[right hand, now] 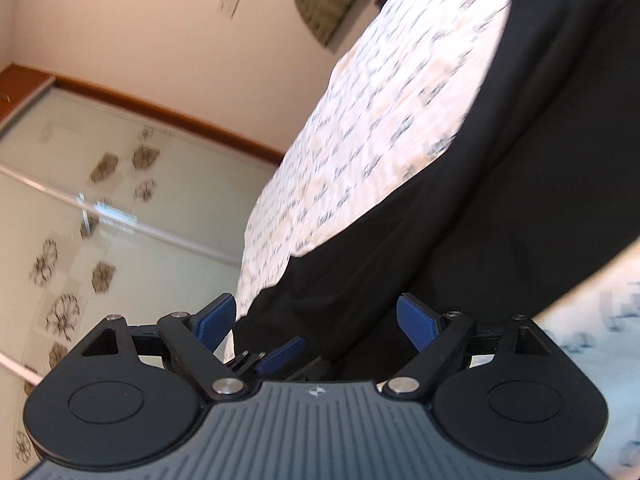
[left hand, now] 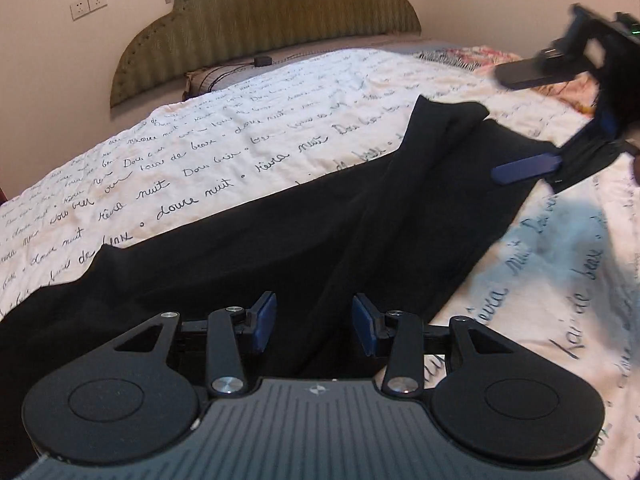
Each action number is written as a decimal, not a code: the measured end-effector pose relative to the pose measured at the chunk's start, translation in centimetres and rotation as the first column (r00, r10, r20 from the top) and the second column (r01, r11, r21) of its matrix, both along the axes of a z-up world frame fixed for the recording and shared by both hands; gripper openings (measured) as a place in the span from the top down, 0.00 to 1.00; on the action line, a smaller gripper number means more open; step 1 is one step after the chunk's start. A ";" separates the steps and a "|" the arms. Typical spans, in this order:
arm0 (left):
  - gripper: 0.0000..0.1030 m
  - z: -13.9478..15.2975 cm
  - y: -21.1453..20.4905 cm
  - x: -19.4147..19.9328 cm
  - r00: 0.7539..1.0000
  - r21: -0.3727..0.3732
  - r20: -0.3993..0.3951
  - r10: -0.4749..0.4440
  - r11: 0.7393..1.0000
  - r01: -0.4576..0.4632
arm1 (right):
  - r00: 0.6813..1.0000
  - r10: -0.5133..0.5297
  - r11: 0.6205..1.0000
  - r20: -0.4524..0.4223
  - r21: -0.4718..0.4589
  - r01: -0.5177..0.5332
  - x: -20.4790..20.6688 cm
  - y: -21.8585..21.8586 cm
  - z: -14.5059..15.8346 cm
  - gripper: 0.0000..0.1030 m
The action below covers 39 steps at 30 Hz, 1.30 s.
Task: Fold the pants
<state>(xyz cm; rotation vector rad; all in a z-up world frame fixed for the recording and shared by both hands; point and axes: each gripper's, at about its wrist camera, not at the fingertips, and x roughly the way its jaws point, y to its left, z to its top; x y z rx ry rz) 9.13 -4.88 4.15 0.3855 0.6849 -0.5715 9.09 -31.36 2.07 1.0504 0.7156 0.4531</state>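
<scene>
Honestly the main risk I see is the black pants [left hand: 280, 240] bunching up: they lie spread on the script-print bedspread [left hand: 200, 152], already creased along the middle, so grabbing one layer would drag the fold crooked. The left gripper [left hand: 314, 322] hovers over the near end of the pants, jaws partly apart, holding nothing. The right gripper [right hand: 318, 326], by the far end, is gaping wide, also empty. Count: one pants, two grippers, one headboard [left hand: 260, 20] beyond the pants.

Bed [left hand: 540, 304]: script-print quilt [left hand: 240, 128], black pants [left hand: 320, 232] spread flat.
</scene>
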 end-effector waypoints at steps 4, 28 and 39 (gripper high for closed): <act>0.56 -1.5 -1.0 2.0 0.996 0.062 -0.089 0.015 0.998 -0.009 | 0.998 -0.069 0.997 0.012 0.030 0.068 -0.9 -2.7 -0.5 0.14; 0.97 -1.2 -1.2 -0.5 0.998 0.011 -0.026 -0.056 0.998 0.056 | 0.910 -0.217 0.744 -0.354 -0.663 -0.081 20.4 -10.8 1.6 0.12; 0.95 -2.3 0.1 -0.5 0.996 -0.057 -0.041 -0.081 0.995 0.079 | 0.889 -0.276 0.636 -0.366 -0.762 -0.116 22.3 -9.4 0.3 0.53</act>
